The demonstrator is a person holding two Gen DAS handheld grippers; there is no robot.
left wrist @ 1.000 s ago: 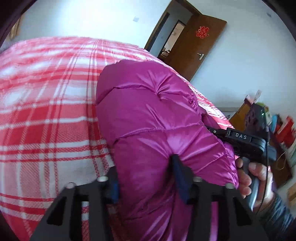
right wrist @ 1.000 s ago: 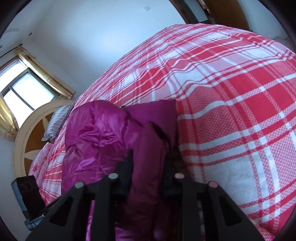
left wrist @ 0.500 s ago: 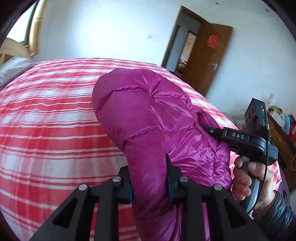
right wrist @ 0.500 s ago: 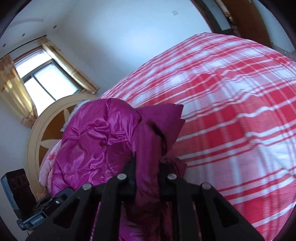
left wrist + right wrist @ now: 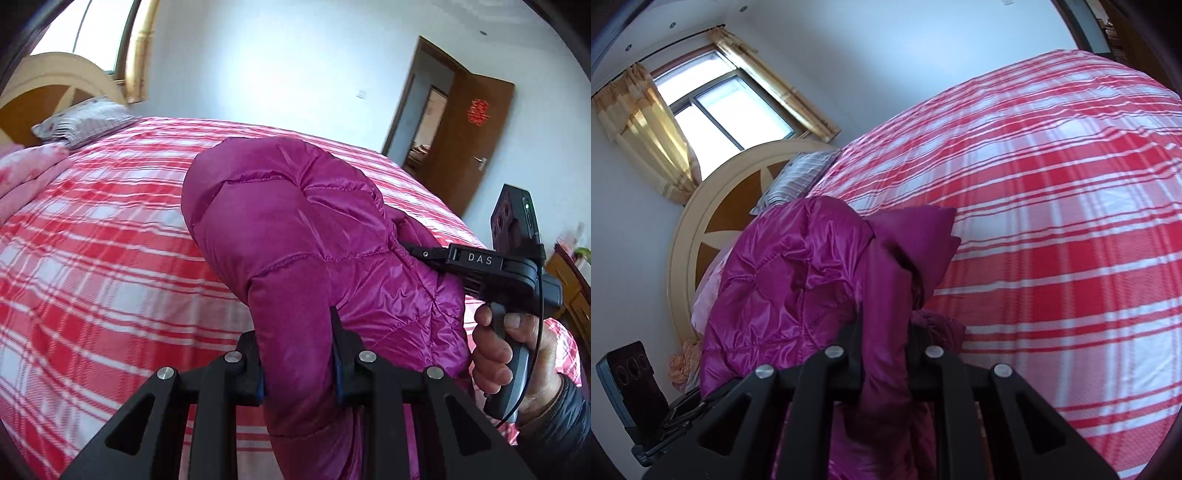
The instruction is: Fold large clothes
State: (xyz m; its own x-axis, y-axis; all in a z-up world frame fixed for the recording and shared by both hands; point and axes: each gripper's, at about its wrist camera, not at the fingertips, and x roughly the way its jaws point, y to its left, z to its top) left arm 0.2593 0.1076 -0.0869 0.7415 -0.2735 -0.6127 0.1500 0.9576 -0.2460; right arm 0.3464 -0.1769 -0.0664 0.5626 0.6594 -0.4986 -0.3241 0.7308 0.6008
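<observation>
A large magenta quilted down jacket (image 5: 295, 229) hangs lifted above the red and white plaid bed (image 5: 92, 258). My left gripper (image 5: 297, 354) is shut on a thick fold of it at the near edge. My right gripper (image 5: 884, 332) is shut on another fold of the jacket (image 5: 798, 280), beside its darker collar flap (image 5: 919, 232). The right gripper also shows in the left wrist view (image 5: 480, 266), held in a hand at the jacket's right side. The jacket's lower part is hidden below both views.
The bed's plaid cover (image 5: 1052, 221) spreads wide beyond the jacket. A pillow (image 5: 81, 122) and wooden headboard (image 5: 701, 229) lie at the far end under a window (image 5: 713, 110). An open brown door (image 5: 469, 136) and a cabinet (image 5: 569, 280) stand to the right.
Both grippers have lifted the jacket higher off the bed and tilted up, so the headboard, window and pillow have come into view. Both grips have stayed shut.
</observation>
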